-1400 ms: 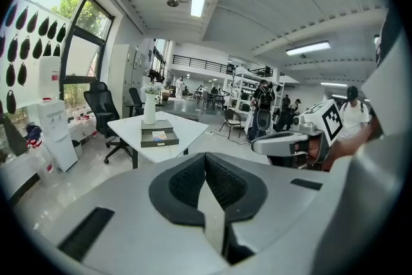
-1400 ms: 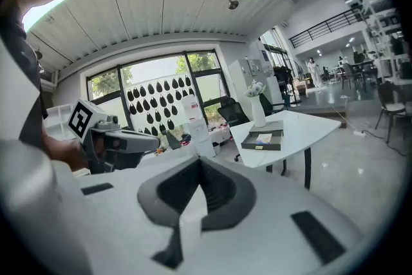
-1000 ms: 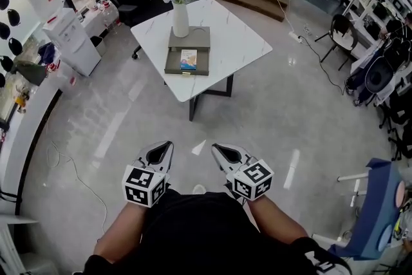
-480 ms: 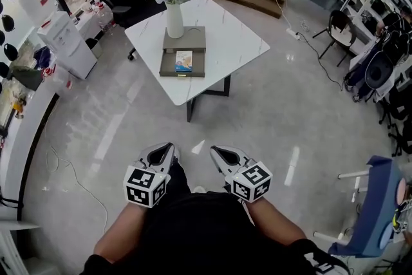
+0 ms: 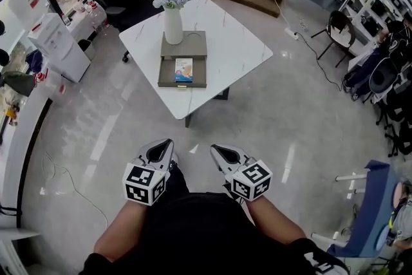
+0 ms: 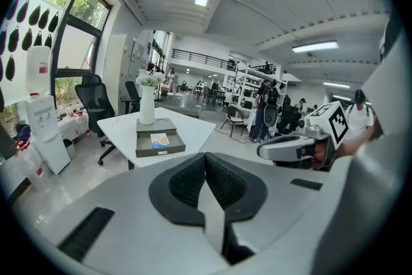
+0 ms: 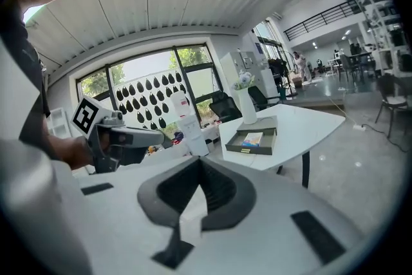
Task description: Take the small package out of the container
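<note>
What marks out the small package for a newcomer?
Find the white marble table in the middle of the floor. On it, by the flower vase, sits a grey container with an open tray. The small package lies flat in that tray, the only colourful item: pale blue with orange.
</note>
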The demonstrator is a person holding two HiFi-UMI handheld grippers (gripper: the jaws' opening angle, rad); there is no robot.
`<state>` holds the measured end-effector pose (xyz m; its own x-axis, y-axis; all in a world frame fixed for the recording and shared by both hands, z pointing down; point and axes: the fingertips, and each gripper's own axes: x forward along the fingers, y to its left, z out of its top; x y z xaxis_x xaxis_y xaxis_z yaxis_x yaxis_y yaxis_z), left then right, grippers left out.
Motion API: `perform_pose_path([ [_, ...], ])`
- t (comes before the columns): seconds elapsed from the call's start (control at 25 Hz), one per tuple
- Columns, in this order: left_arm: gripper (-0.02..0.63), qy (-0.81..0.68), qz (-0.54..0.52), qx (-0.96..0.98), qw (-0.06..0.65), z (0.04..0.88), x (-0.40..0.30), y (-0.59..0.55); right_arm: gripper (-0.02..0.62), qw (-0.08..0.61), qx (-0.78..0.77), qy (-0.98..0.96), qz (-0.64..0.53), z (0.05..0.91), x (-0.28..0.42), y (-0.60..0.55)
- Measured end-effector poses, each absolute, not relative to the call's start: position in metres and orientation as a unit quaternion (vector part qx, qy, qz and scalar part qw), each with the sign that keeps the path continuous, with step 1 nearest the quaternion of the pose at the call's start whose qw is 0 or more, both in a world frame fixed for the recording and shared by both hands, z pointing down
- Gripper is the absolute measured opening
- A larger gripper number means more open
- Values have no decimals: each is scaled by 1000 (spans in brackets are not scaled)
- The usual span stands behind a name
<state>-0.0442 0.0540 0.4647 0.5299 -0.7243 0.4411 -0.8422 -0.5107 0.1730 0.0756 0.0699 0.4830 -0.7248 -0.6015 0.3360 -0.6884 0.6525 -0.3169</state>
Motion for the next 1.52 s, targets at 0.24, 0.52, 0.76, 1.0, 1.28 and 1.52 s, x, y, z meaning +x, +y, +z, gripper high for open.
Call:
perform_pose_path([
  [0.24, 3, -449, 168, 856, 195, 477, -76, -25, 0, 115, 367, -897, 219, 487, 48, -12],
  [0.52, 3, -410, 178, 875, 188, 473, -105, -131, 0, 118, 384, -888, 225, 477, 0, -113],
  [0.76, 3, -383, 183, 886, 186, 477, -121, -203, 0, 128, 408, -872, 237, 479, -17, -181],
  [1.0, 3, -365, 195, 887, 206, 505, -136, -245, 0, 142, 430, -856, 250, 493, -27, -215],
  [1.28, 3, -353, 208, 886, 217, 514, -127, -256, 0, 151, 440, -846, 260, 497, -17, -227],
  [1.52, 3, -364, 222, 878, 219, 525, -112, -267, 0, 152, 425, -853, 262, 501, -3, -240],
])
